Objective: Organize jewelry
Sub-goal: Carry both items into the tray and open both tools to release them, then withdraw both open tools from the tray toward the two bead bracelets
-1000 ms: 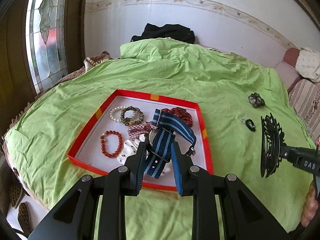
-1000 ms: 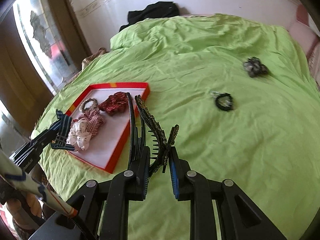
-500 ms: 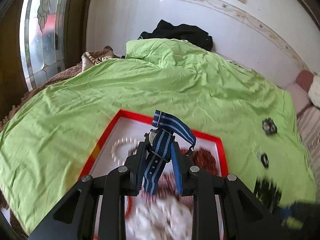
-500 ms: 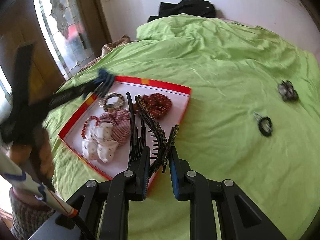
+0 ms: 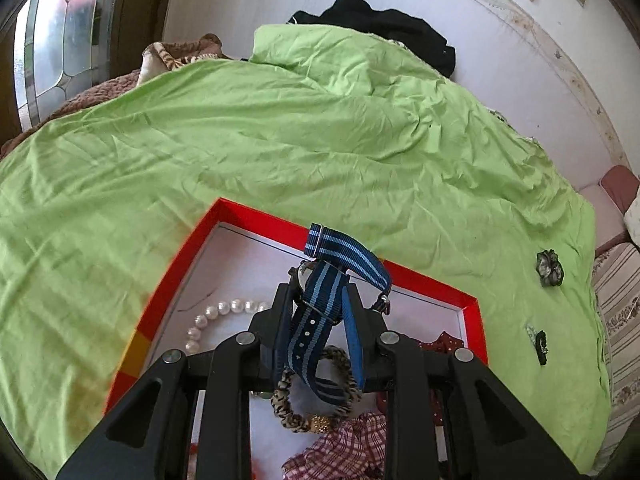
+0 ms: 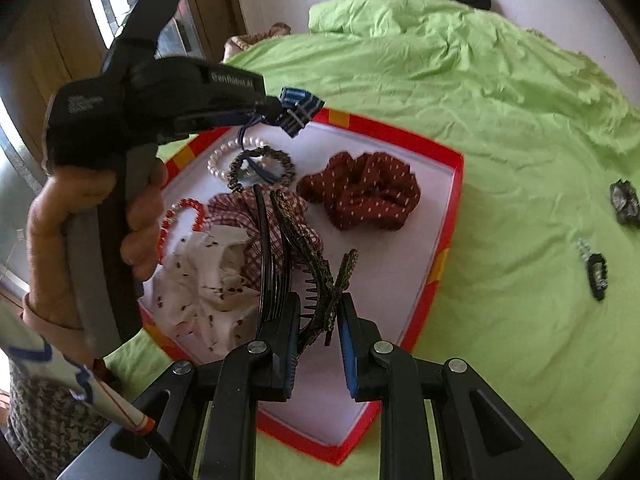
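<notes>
My left gripper (image 5: 316, 304) is shut on a watch with a blue striped strap (image 5: 320, 320) and holds it above the far part of the red-rimmed tray (image 5: 256, 214). It also shows in the right wrist view (image 6: 298, 110). My right gripper (image 6: 318, 312) is shut on a black and brown hair claw clip (image 6: 304, 248) above the tray's near side (image 6: 448, 248). In the tray lie a pearl bracelet (image 5: 212, 314), a leopard bracelet (image 6: 262, 168), a red bead bracelet (image 6: 180, 216), and dark red (image 6: 360, 196), checked (image 6: 260, 236) and white (image 6: 200, 280) scrunchies.
The tray sits on a bed with a green sheet (image 5: 280, 128). A dark scrunchie (image 5: 550, 268) and a small black clip (image 5: 540, 346) lie on the sheet to the right of the tray. A black garment (image 5: 384, 28) lies by the wall. A window (image 5: 52, 48) is at the left.
Both grippers have moved closer over the tray, each with its item still held. The left gripper now hangs the watch over the tray's far part.
</notes>
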